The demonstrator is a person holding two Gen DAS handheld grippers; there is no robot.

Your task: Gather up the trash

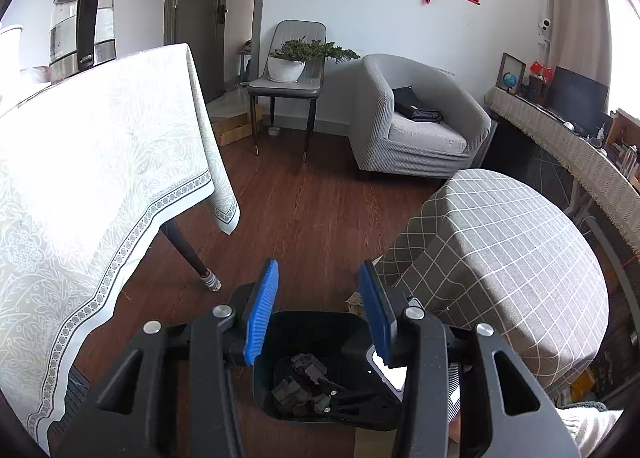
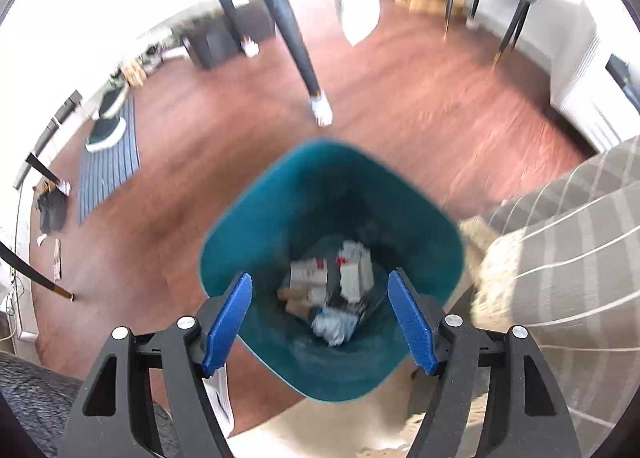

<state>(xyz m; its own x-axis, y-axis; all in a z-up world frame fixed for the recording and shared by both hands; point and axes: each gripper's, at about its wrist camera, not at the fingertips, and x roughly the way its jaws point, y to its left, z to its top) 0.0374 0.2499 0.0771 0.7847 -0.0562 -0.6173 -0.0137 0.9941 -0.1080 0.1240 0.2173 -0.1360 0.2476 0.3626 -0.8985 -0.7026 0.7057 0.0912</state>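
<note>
We see the left gripper (image 1: pixel 318 306) with its blue pads (image 1: pixel 260 314) standing apart, nothing between them — it hangs over the near part of the trash bin (image 1: pixel 320 324), which reads as black in this view. Inside the bin sits crumpled trash (image 1: pixel 302 384), dark and greyish here. The right gripper (image 2: pixel 320 322) also has its blue pads (image 2: pixel 228 324) apart and empty, pointing steeply down into the same trash bin (image 2: pixel 280 209), which shows teal in the right wrist view; the picture is motion-blurred. At the bottom of the bin we make out trash (image 2: pixel 336 290): white crumpled paper, cardboard-coloured scraps and a pale bluish wad nearest us. The bin stands on a brown wood floor (image 1: pixel 304 209). Just to its right is a piece of furniture under a grey checked cover (image 1: pixel 500 242), close to the bin's right side. To the left, a table with a pale patterned tablecloth (image 1: pixel 100 177) hanging down, one dark table leg (image 1: pixel 188 254) showing beneath it, and a glass kettle (image 1: pixel 82 17) on top at the far left. Farther off, a grey armchair (image 1: pixel 420 121) with dark items on its seat, and left of it a chair carrying a potted plant (image 1: pixel 296 57). In the right wrist view a striped mat (image 2: pixel 108 161) lies on the floor at far left with shoes (image 2: pixel 106 125) on it.
</note>
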